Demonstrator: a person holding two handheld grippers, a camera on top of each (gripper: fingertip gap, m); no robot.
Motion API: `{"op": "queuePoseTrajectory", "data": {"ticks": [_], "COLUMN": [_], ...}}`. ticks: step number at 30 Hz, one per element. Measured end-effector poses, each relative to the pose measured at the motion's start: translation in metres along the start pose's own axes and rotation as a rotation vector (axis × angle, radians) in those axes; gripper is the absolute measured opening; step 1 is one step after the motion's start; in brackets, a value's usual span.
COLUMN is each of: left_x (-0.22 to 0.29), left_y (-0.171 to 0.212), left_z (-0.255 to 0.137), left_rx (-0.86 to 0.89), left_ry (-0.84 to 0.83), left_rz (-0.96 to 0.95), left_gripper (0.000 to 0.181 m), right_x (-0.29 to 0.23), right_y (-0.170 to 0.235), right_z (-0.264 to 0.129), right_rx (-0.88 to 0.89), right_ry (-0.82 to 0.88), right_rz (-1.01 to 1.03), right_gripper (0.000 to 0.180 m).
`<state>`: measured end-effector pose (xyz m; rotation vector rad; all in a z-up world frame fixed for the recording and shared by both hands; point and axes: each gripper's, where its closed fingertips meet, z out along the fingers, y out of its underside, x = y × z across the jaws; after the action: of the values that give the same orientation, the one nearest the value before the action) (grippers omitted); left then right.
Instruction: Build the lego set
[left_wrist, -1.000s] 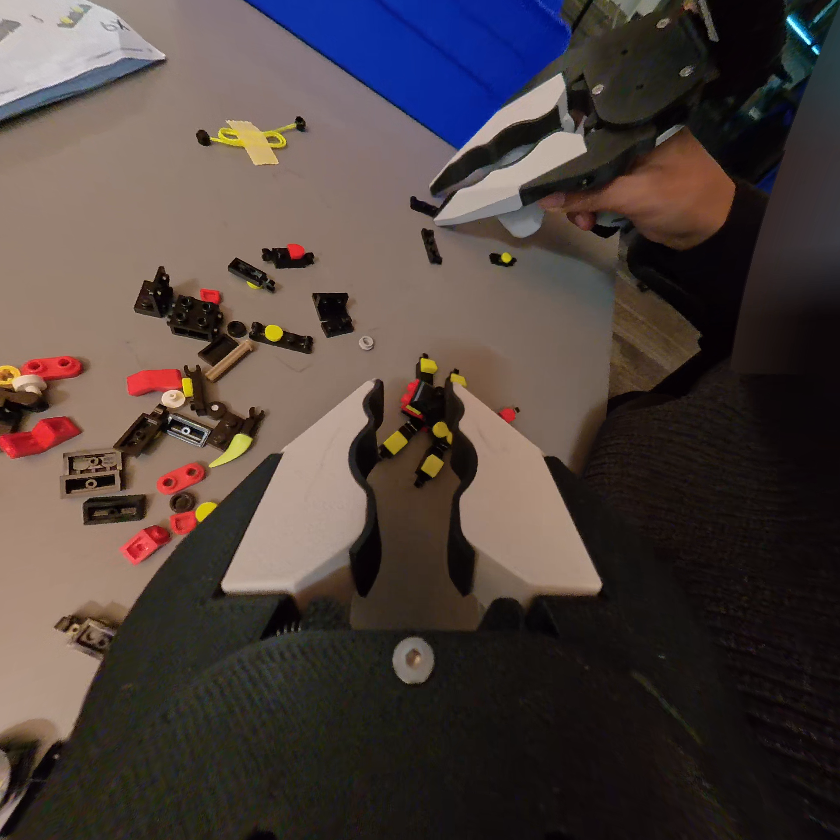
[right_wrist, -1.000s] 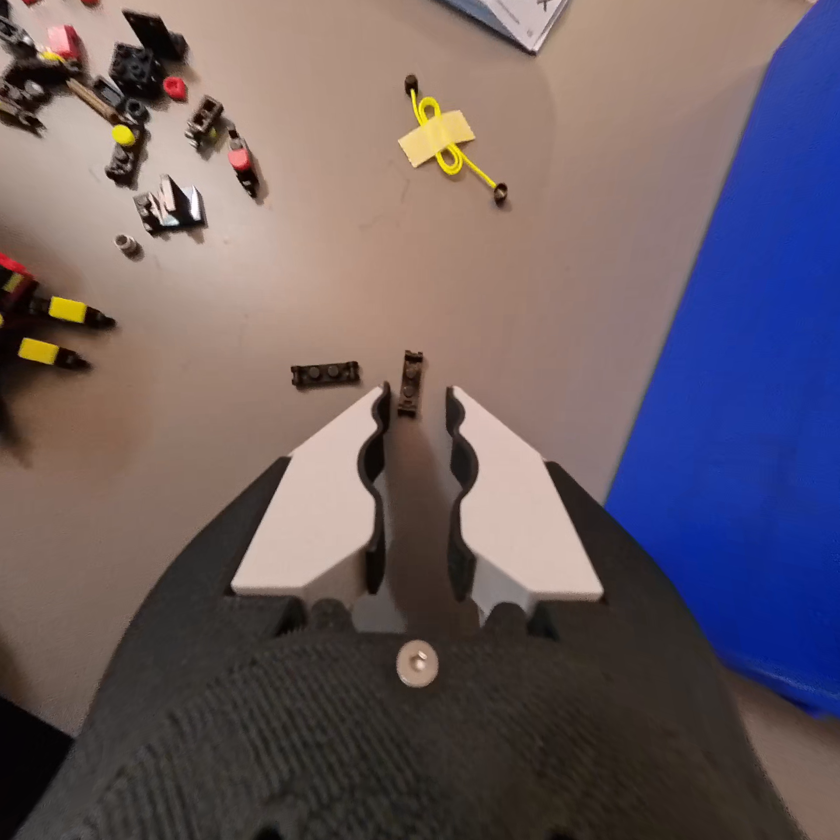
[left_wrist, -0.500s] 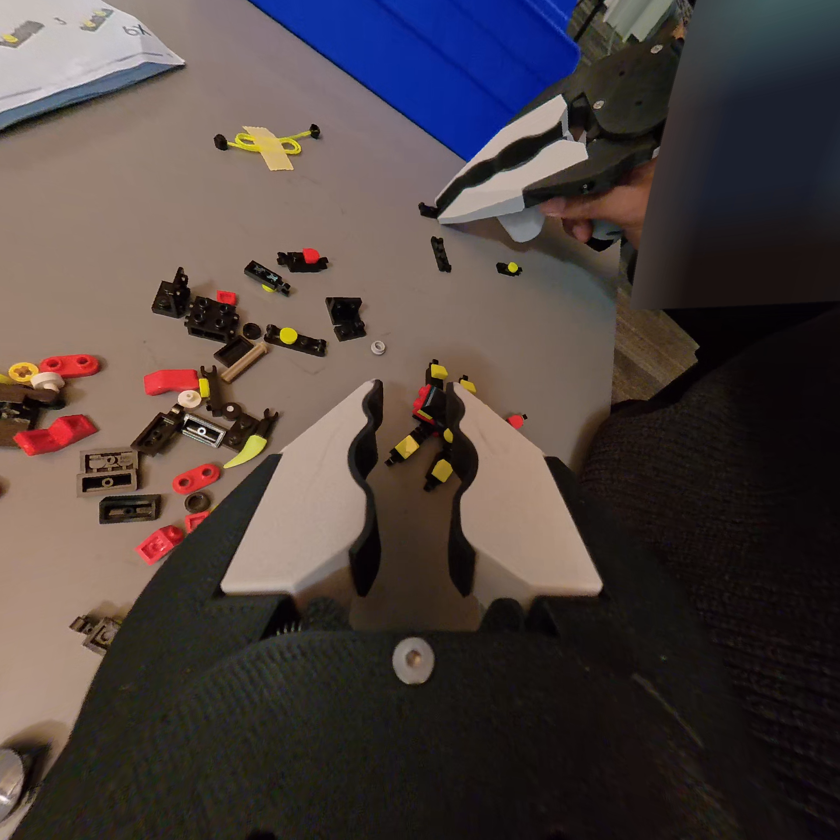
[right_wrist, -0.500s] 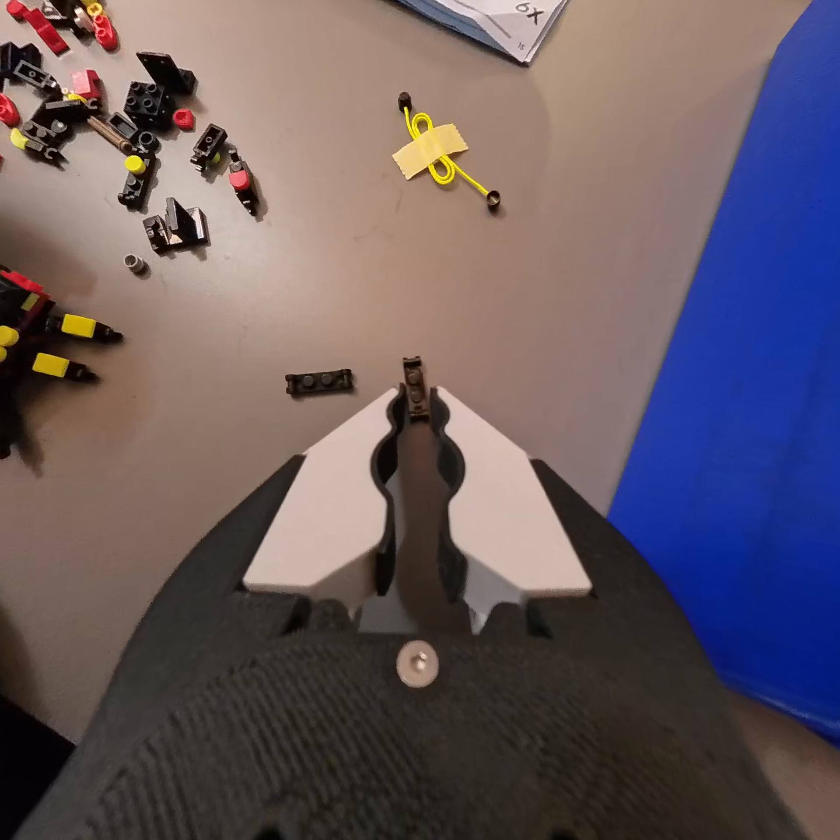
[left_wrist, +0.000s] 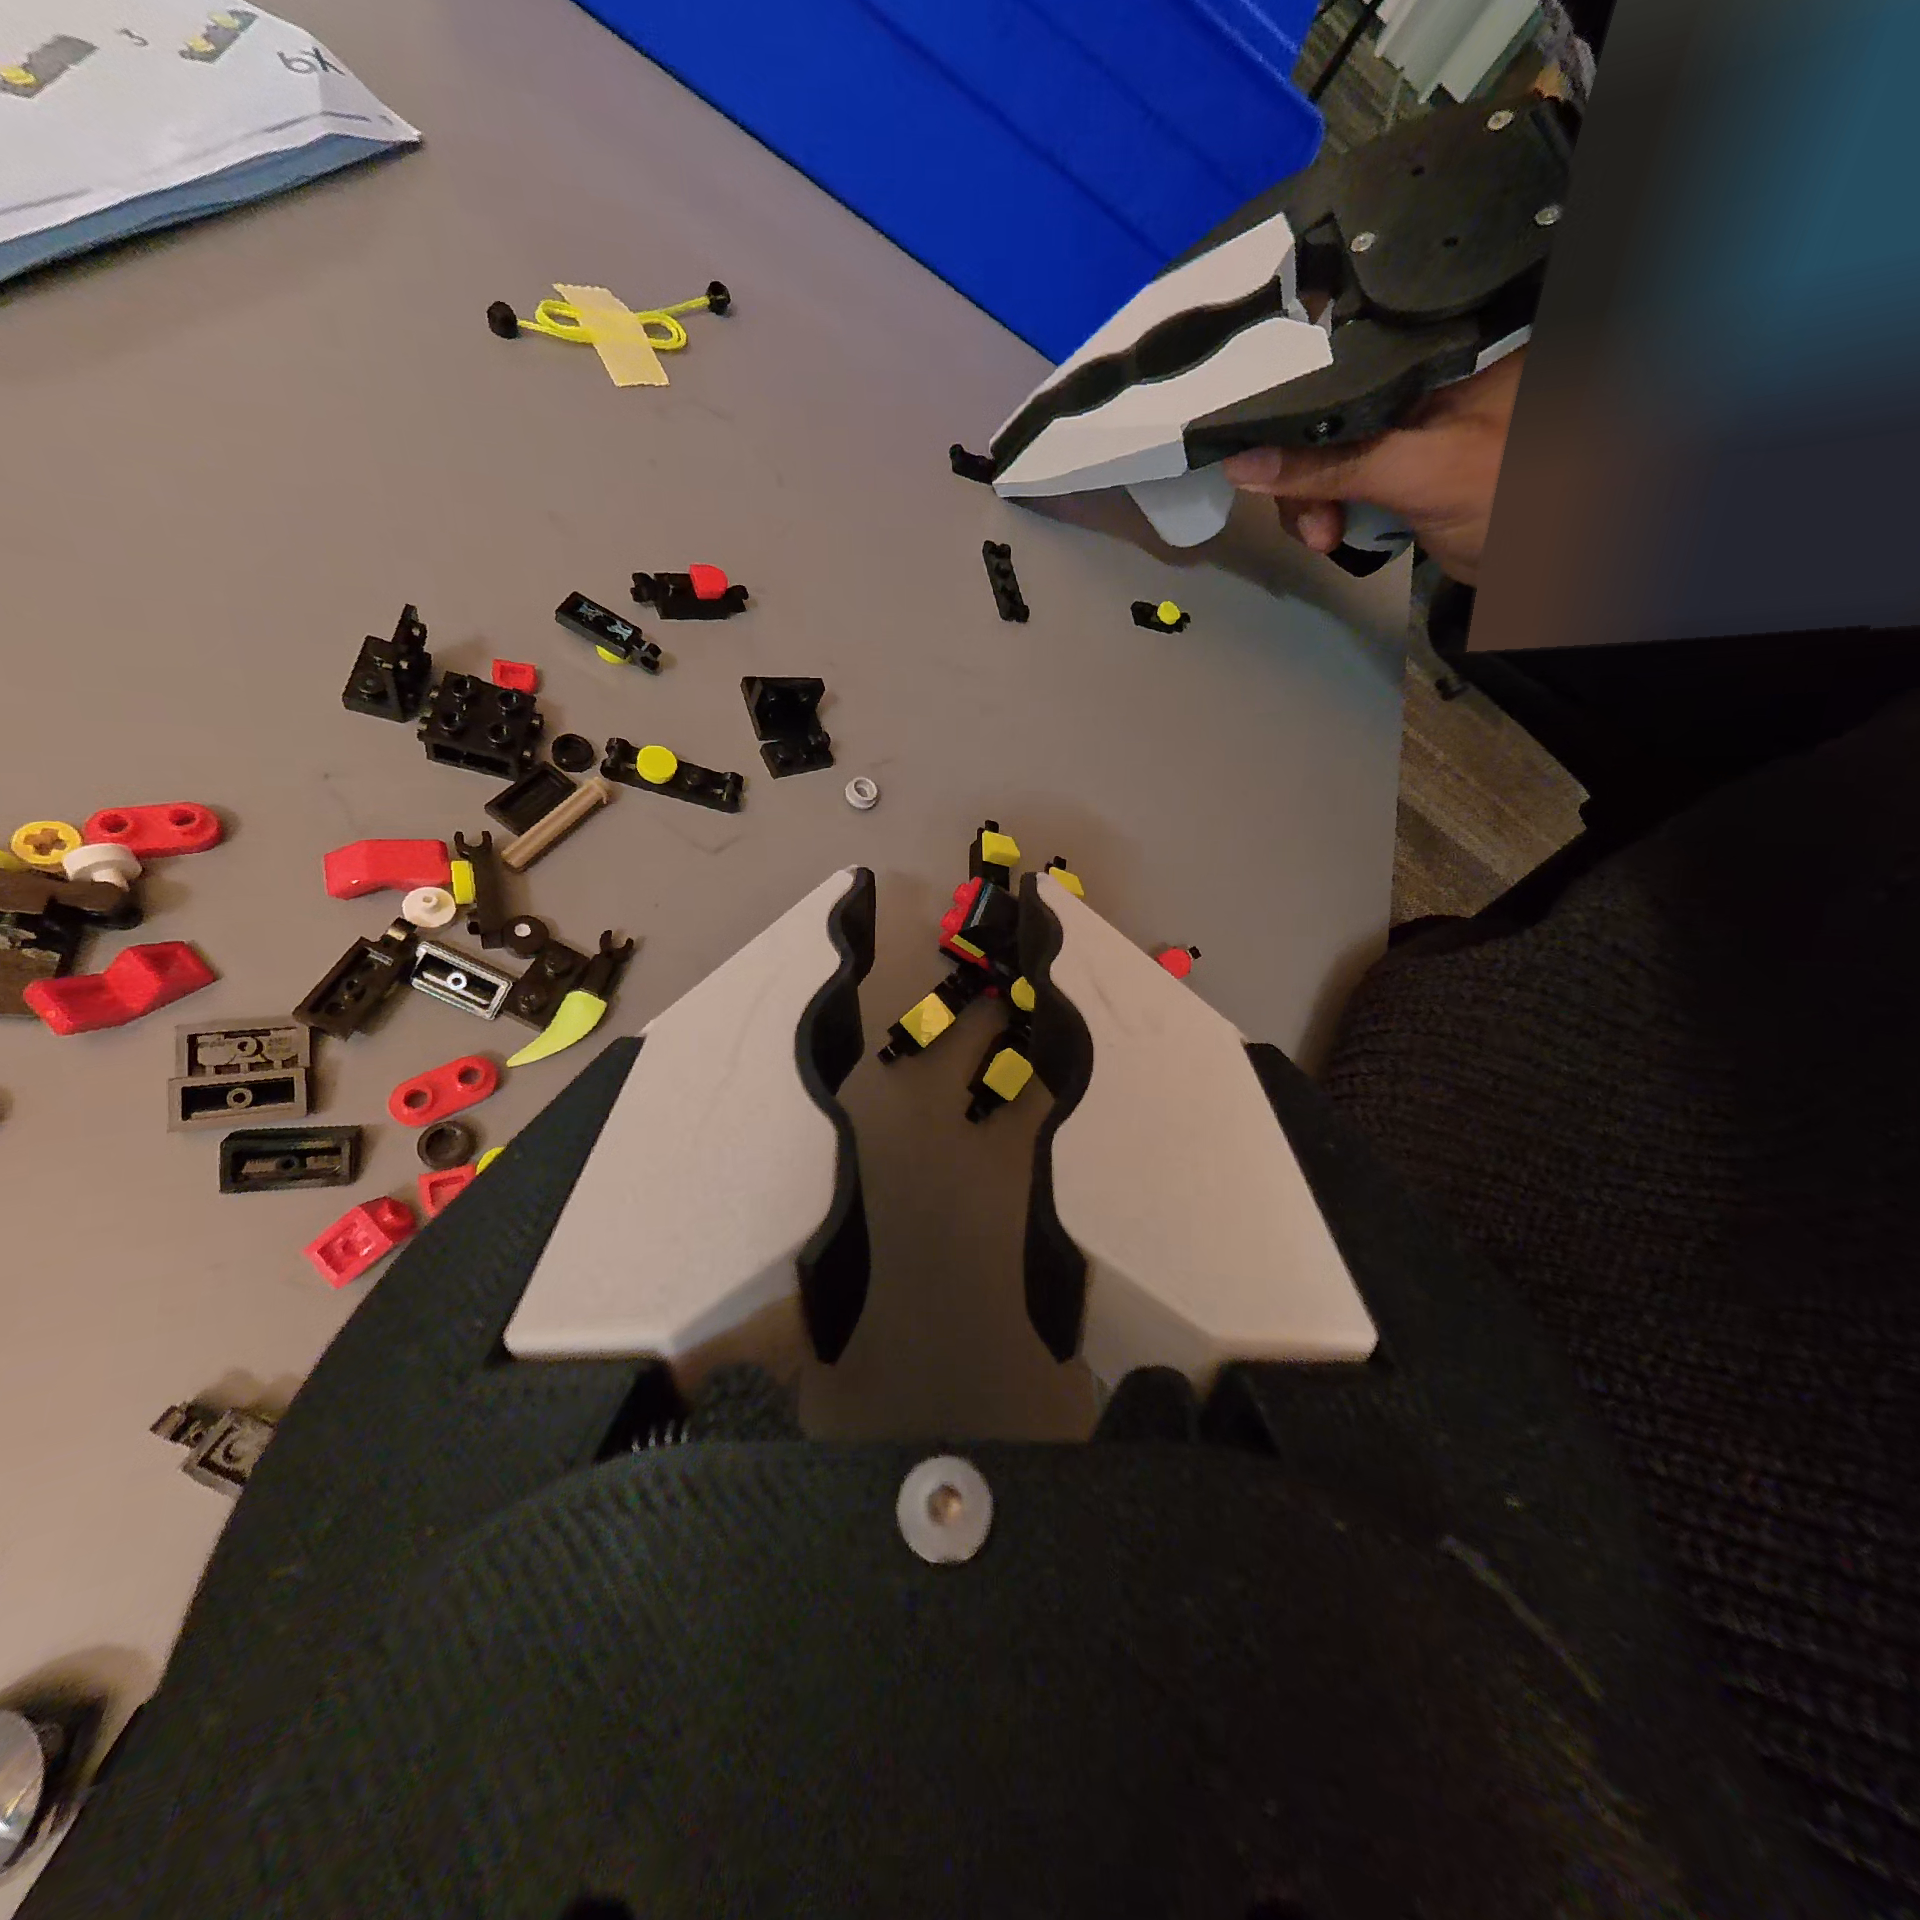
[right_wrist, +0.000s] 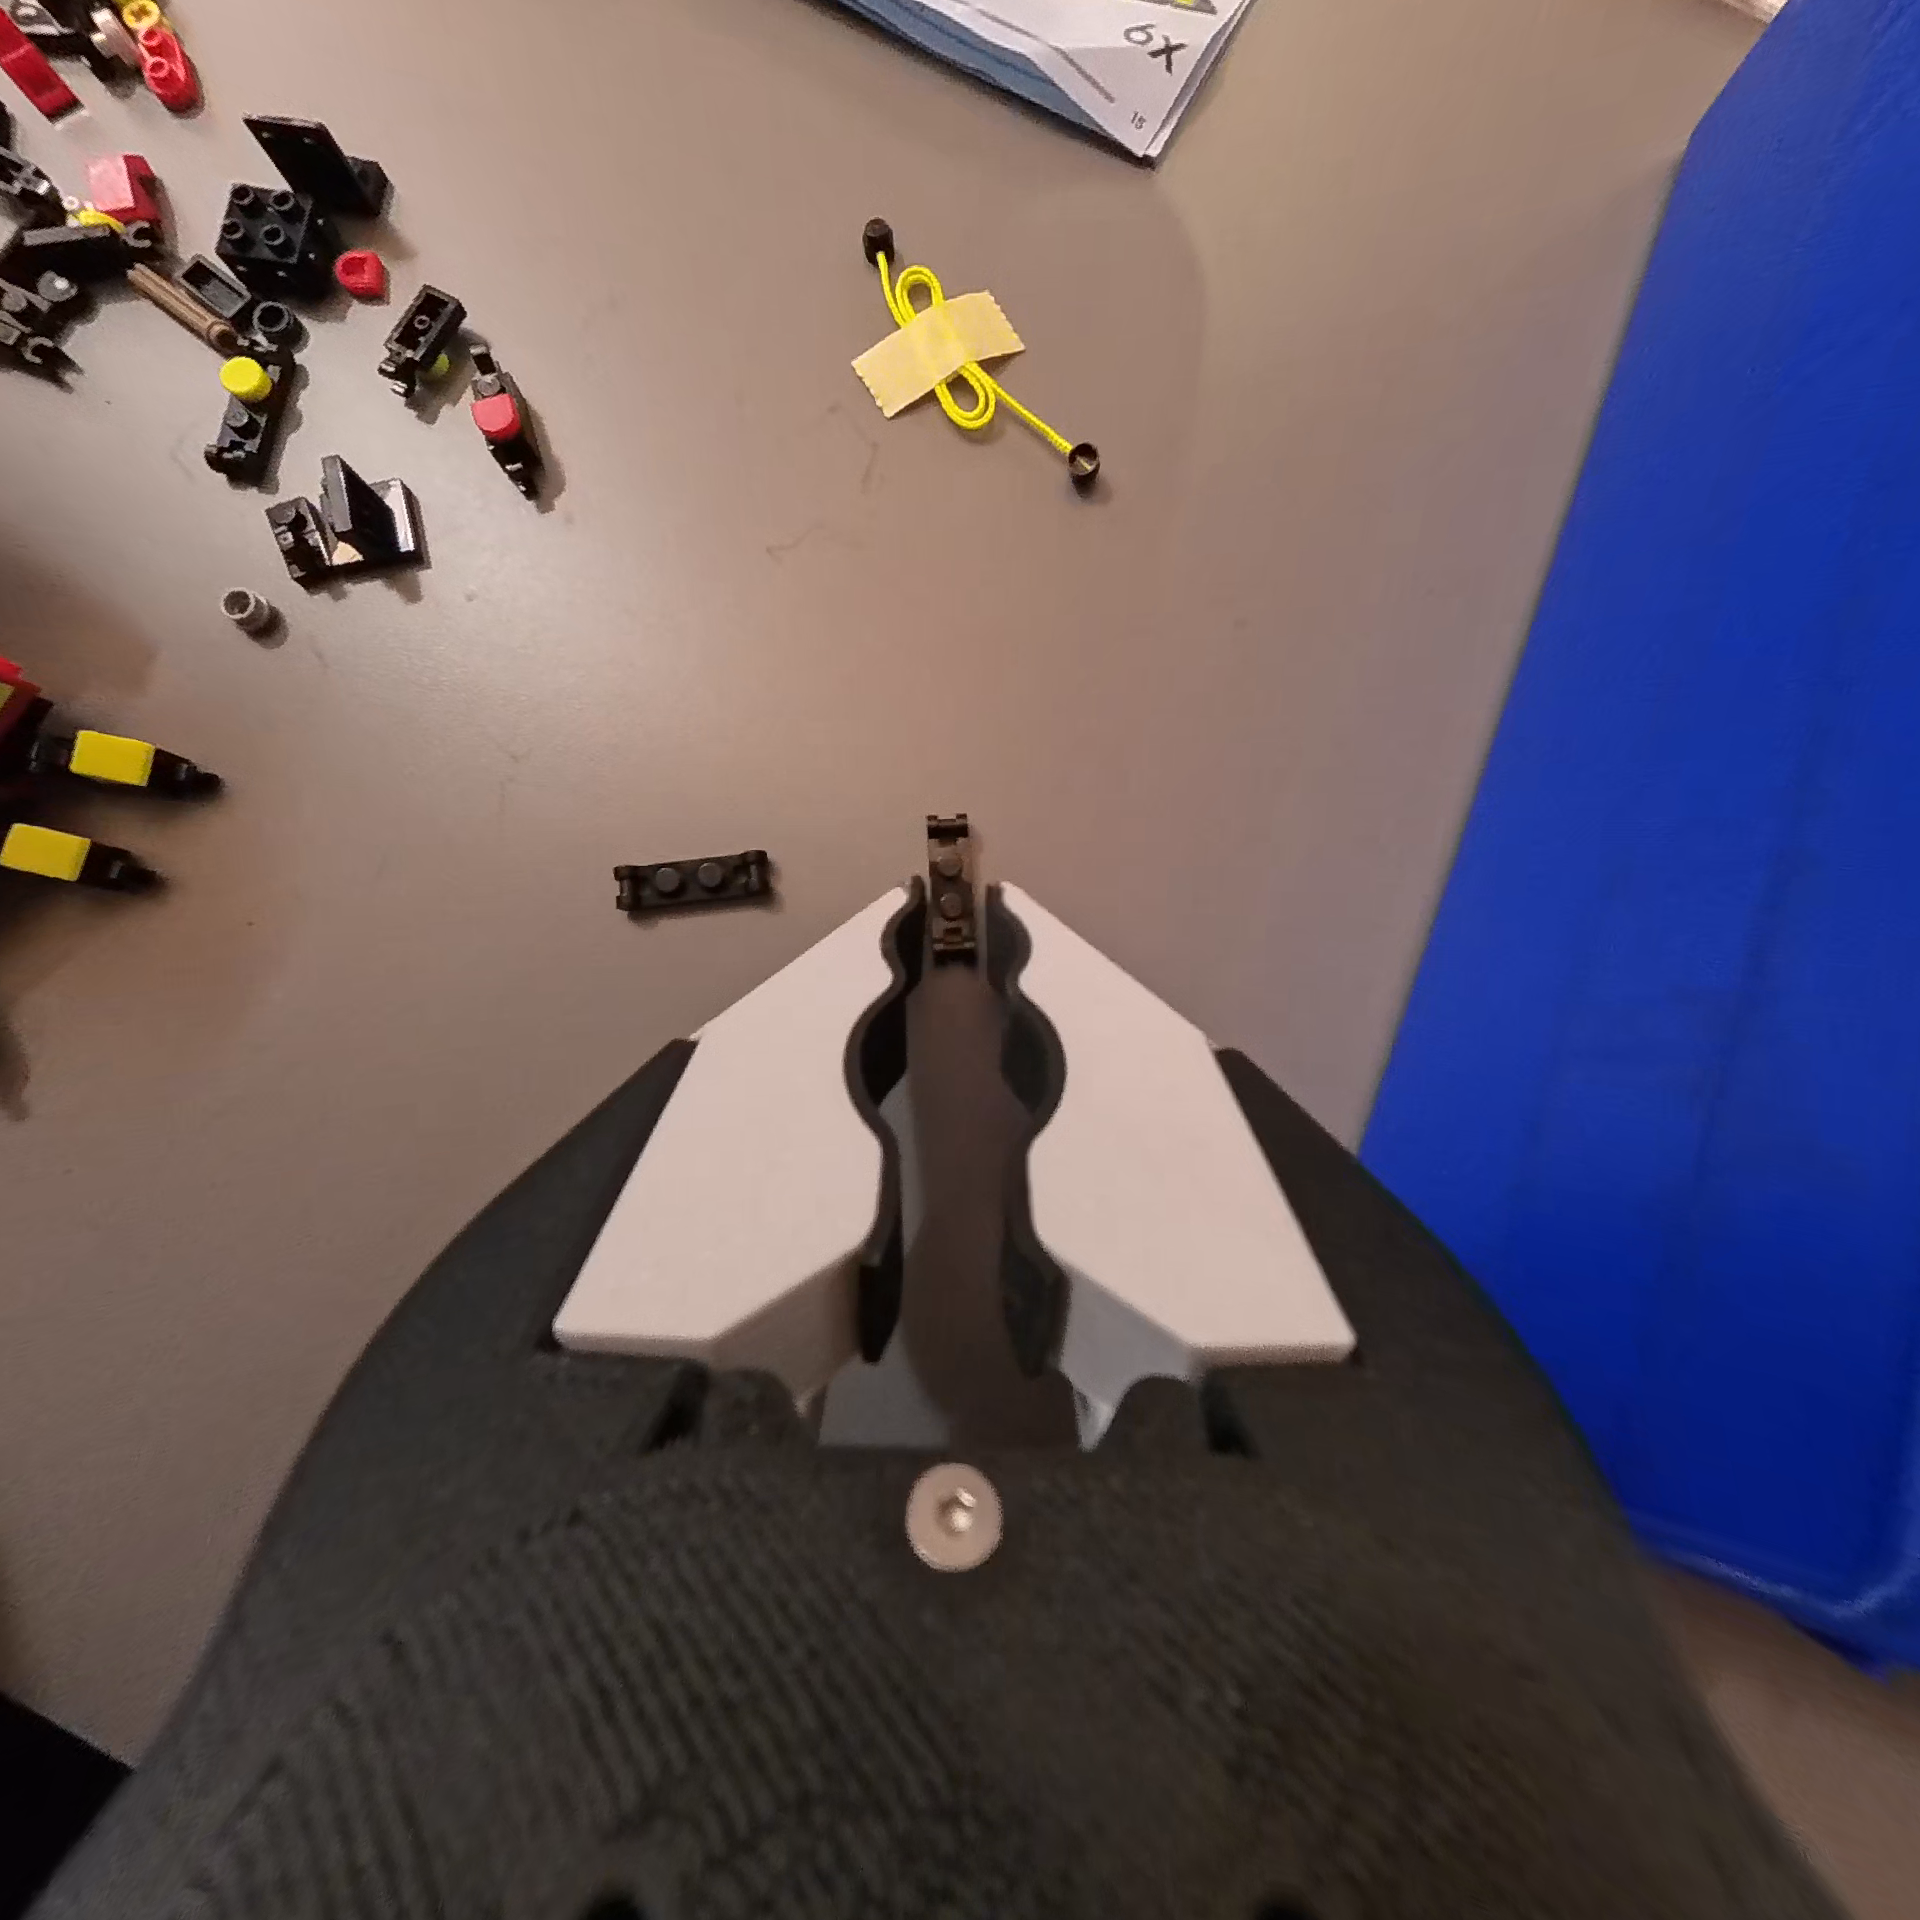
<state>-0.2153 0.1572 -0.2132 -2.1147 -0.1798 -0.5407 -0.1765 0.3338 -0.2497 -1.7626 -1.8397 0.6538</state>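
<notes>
My right gripper (right_wrist: 954, 896) is shut on a small black plate with clips (right_wrist: 951, 883), whose far end sticks out past the tips. It also shows in the left wrist view (left_wrist: 1000, 464), low over the table by the blue bin. A second black plate (right_wrist: 694, 881) lies just left of it. My left gripper (left_wrist: 948, 885) is open above a black, red and yellow partial build (left_wrist: 977, 971) near the table's front edge, not touching it that I can tell. Loose black, red and yellow pieces (left_wrist: 457, 727) lie scattered to the left.
A blue bin (right_wrist: 1714, 831) stands to the right. An instruction booklet (right_wrist: 1060, 52) lies at the far side. A yellow string with taped paper (right_wrist: 956, 353) lies on the grey table (right_wrist: 727, 623). The table edge (left_wrist: 1387, 831) and a person's lap in dark knit are on the right. My right fingertips sit around 20 cm from my left ones.
My right gripper moved forward over the small black plate and closed on it. My left gripper stayed open, nearly still over the build.
</notes>
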Motion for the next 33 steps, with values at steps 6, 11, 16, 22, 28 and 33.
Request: {"op": "queuePoseTrajectory", "data": {"ticks": [6, 11, 16, 22, 28, 33], "left_x": [0.0, -0.001, -0.002, -0.005, -0.004, -0.005], "left_y": [0.0, -0.001, 0.0, -0.001, -0.001, 0.0], "left_z": [0.0, 0.0, -0.001, -0.002, -0.005, -0.009], "left_rx": [0.0, 0.005, 0.003, 0.012, 0.022, 0.032], "left_ry": [-0.002, -0.006, -0.011, -0.011, -0.012, -0.018], "left_rz": [0.002, 0.0, -0.002, -0.021, -0.029, -0.039], "left_gripper": [0.025, 0.025, 0.025, 0.025, 0.025, 0.025], "right_x": [-0.026, -0.055, -0.067, -0.055, -0.046, -0.033], "right_y": [-0.015, -0.012, -0.001, -0.009, -0.013, -0.016], "right_z": [-0.009, -0.015, -0.008, 0.006, 0.01, 0.013], "right_rx": [0.069, 0.026, -0.067, -0.04, -0.023, -0.01], "right_ry": [-0.106, -0.181, -0.147, -0.102, -0.081, -0.054], "right_rz": [-0.024, 0.034, -0.008, -0.019, -0.043, -0.091], "right_gripper": [0.016, 0.029, 0.033, 0.033, 0.014, 0.007]}}
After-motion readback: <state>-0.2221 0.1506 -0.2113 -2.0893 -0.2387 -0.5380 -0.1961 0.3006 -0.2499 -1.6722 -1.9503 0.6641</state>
